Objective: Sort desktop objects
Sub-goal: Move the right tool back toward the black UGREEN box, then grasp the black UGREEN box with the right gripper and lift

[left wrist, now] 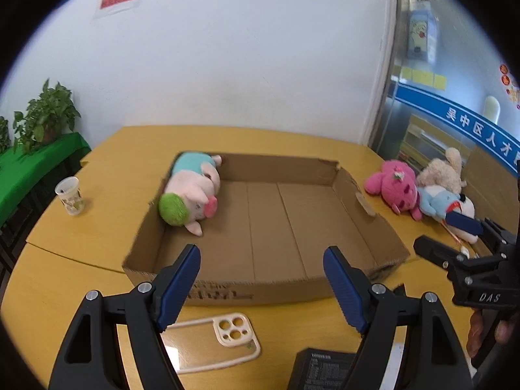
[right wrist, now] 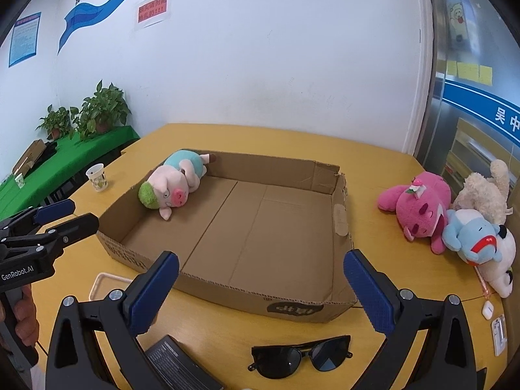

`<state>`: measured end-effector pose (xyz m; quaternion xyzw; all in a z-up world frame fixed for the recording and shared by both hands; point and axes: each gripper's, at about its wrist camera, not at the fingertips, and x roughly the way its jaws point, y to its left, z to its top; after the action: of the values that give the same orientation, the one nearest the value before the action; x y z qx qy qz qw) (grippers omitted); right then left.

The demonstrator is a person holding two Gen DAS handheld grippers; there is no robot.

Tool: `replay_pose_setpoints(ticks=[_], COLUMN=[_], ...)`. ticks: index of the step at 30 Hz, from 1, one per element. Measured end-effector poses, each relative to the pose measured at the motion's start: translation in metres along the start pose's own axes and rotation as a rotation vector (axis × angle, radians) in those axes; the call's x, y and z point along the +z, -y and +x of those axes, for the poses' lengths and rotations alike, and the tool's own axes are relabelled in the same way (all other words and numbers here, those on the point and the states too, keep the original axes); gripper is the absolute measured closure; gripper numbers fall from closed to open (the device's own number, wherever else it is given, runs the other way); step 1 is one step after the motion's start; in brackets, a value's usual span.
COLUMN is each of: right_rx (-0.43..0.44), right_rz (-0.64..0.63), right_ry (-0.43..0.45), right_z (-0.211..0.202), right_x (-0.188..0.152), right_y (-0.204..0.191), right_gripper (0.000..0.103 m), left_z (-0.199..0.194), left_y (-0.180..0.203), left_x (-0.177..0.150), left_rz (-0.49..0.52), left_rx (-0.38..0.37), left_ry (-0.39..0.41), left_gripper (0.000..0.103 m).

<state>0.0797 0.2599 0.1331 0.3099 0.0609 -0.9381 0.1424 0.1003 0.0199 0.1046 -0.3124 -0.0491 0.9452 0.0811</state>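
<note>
Left gripper (left wrist: pixel 261 287): jaws apart, nothing held, hanging over the near wall of the box (left wrist: pixel 370 227). Phone case (left wrist: pixel 214 341) and a black carton (left wrist: pixel 320 370) lie on the table just under it.

Right gripper (right wrist: pixel 261 292): jaws apart, nothing held, at the box's near right corner. Sunglasses (right wrist: pixel 300 356) lie on the table below it; an earbud case (right wrist: pixel 487 309) sits off right.

Pig (right wrist: pixel 172 190) lies on its side in the box's far left corner. Pink toy (right wrist: pixel 419 209), blue toy (right wrist: pixel 473 239) and beige toy (right wrist: pixel 484 191) are heaped on the table (right wrist: pixel 373 159), right of the box, touching one another. A paper cup (right wrist: pixel 97 177) stands far left.

Judgement: one plush sorted, between picks. Next probably calls for the right gripper to reach for the pink toy, nearest the box, and clamp its body.
</note>
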Motion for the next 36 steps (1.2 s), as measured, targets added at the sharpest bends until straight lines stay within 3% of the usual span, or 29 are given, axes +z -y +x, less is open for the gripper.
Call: replay_pose_setpoints(ticks=[8, 14, 17, 21, 25, 29, 32, 36], right_rx=[0.14, 0.249, 0.305, 0.46, 0.488, 0.507, 0.477, 0.516], right_rz=[0.042, -0.016, -0.046, -0.091, -0.142, -0.129, -0.152, -0.129], right_ry=[0.004, -0.06, -0.168, -0.246, -0.307, -0.339, -0.356, -0.363], right_z=[-0.015, -0.017, -0.008, -0.004, 0.009, 0.021, 0.031, 0.043], right_x=[-0.038, -0.076, -0.101, -0.131, -0.149, -0.157, -0.158, -0.151], right_y=[0.025, 0.022, 0.013, -0.016, -0.048, -0.06, -0.066, -0.068], right_gripper=[0.0, 0.0, 0.001, 0.003, 0.009, 0.016, 0.021, 0.028], left_z=[0.016, 0.024, 0.031, 0.048, 0.064, 0.068, 0.066, 0.059], left_y=[0.003, 0.005, 0.008, 0.015, 0.018, 0.015, 0.007, -0.005], left_x=[-0.034, -0.06, -0.072, -0.087, -0.101, -0.112, -0.115, -0.115], left_rz=[0.04, 0.051, 0.06, 0.054, 0.036, 0.01, -0.037, -0.037], left_rx=[0.006, -0.021, -0.065, -0.17, -0.229, -0.262, -0.322, -0.289], left_ry=[-0.116, -0.199, -0.256, -0.355, -0.434, -0.461, -0.464, -0.459], left_gripper=[0.025, 0.025, 0.025, 0.025, 0.027, 0.039, 0.056, 0.059])
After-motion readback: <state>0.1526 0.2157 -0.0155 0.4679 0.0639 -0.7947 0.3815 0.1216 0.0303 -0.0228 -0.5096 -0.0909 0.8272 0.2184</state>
